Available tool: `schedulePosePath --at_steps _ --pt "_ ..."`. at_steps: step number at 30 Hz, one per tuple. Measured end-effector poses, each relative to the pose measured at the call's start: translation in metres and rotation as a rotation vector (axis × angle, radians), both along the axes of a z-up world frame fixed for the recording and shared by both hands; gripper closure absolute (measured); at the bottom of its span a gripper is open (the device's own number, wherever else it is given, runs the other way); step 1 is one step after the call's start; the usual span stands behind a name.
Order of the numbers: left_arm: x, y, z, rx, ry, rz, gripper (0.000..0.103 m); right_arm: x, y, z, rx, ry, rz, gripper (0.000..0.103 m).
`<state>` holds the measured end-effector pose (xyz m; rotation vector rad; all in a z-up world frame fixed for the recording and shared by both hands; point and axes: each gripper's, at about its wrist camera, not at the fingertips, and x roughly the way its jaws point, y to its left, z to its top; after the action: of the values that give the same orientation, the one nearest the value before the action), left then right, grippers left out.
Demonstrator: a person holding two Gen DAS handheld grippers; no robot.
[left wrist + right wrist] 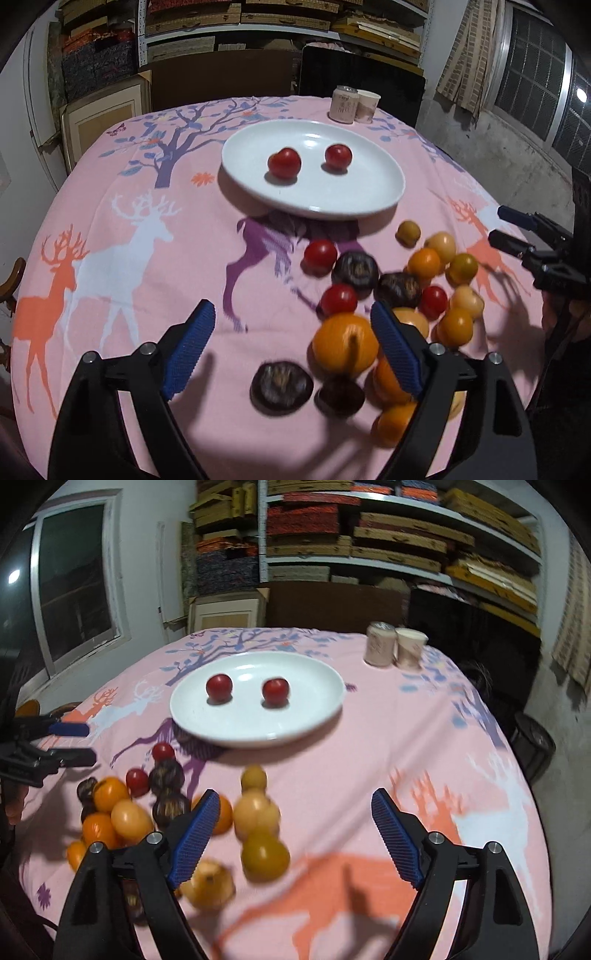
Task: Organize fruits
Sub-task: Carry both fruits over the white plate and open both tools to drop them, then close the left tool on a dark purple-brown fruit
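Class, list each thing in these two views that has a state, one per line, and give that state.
Left tongs: open, holding nothing.
Right tongs: open, holding nothing.
White plate: upright on the tablecloth, holding two red fruits.
Fruit pile: loose on the tablecloth, not yet on the plate.
Can: standing upright.
Paper cup: standing upright beside the can.

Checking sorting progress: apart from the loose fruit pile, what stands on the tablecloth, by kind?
White plate: 1
Red fruits on the plate: 2
Can: 1
Paper cup: 1
Total: 5
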<state>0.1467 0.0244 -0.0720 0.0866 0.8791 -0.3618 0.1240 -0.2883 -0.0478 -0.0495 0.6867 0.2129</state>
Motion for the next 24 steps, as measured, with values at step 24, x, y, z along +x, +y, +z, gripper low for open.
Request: schedulePosePath --at_steps 24 --pt "-0.018 0.025 -0.044 -0.046 0.072 -0.008 0.059 -0.043 -0.001 -0.038 0.118 0.094 -0.009 0.018"
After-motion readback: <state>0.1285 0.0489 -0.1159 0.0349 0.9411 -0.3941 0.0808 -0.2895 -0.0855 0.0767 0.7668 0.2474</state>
